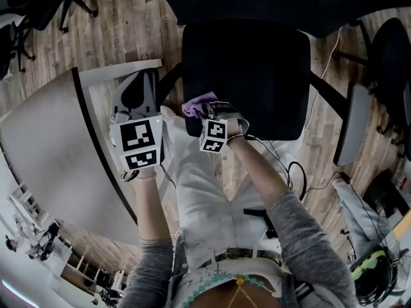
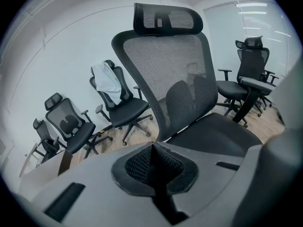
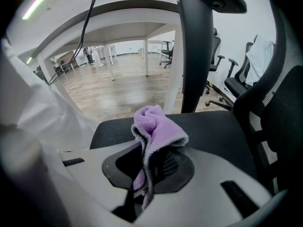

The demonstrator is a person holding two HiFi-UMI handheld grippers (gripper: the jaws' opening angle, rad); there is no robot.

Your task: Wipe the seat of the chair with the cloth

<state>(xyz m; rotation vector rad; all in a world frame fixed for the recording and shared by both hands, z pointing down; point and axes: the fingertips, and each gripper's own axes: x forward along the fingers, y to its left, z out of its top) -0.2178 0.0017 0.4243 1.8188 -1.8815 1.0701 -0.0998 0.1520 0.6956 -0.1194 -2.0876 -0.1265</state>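
In the head view, the chair's seat (image 1: pixel 247 76) is a broad, black, rounded-square pad, matte and fine-woven, over a wood-plank floor (image 1: pixel 122 18). My right gripper (image 1: pixel 205 112) sits at the seat's near left edge with the cloth (image 1: pixel 199 102), a small bunch of soft lilac fabric, at its tip. My left gripper (image 1: pixel 137 88) is off to the left, over the curved white table (image 1: pixel 45 140) and clear of the seat.

In the left gripper view, my two grey jaws, lined with dark ribbed pads, meet in a closed seam with nothing between them. Beyond them rises the chair's tall mesh backrest (image 2: pixel 175 74) with its headrest (image 2: pixel 168 19). More black office chairs stand along the white wall, one draped with a white garment (image 2: pixel 106 82).

In the right gripper view, my jaws are clamped on the cloth. It is plush purple microfibre with a grey stitched hem, folded into a rumpled peak above the pads, and a thin tail hangs down the gap. It is just over the seat's front; I cannot tell whether it touches. A black armrest post (image 3: pixel 196 46) stands behind.
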